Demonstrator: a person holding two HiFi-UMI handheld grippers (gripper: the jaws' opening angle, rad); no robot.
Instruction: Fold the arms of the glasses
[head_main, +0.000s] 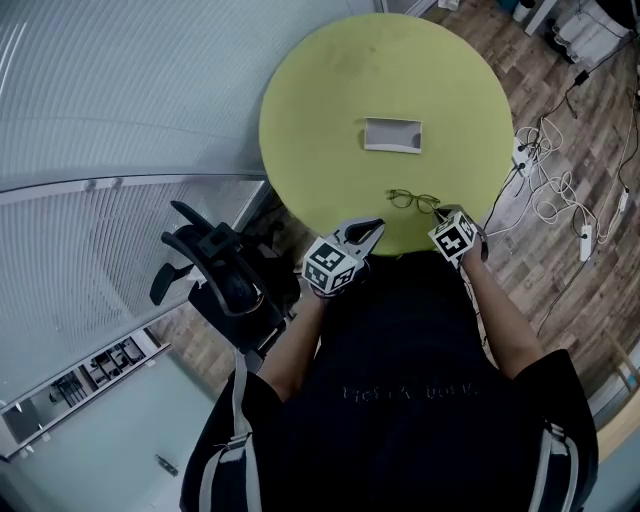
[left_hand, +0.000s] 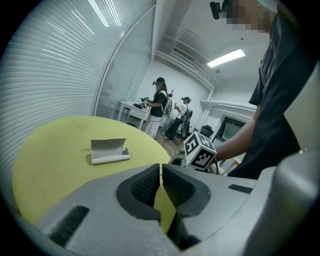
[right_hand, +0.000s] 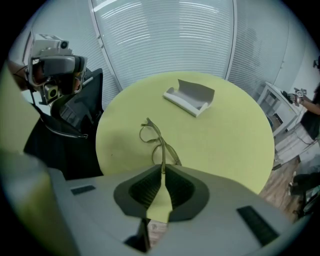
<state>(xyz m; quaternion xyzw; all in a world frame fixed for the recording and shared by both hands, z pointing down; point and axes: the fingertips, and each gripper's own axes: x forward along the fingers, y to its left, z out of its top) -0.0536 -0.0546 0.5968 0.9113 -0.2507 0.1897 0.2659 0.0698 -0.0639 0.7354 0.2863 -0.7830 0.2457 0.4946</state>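
Yellow table (head_main: 320, 100) bears glasses (head_main: 414, 200), pinched by the right hand-held gripper (right_hand: 162, 170).

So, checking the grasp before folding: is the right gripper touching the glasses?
Touching. The right gripper view shows the right gripper shut on one arm of the glasses, which runs between its jaw tips.

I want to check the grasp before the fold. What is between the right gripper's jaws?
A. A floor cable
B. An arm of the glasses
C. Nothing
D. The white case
B: in the right gripper view, the right gripper has its jaws closed on a thin arm of the glasses. The white case lies apart, farther across the yellow table.
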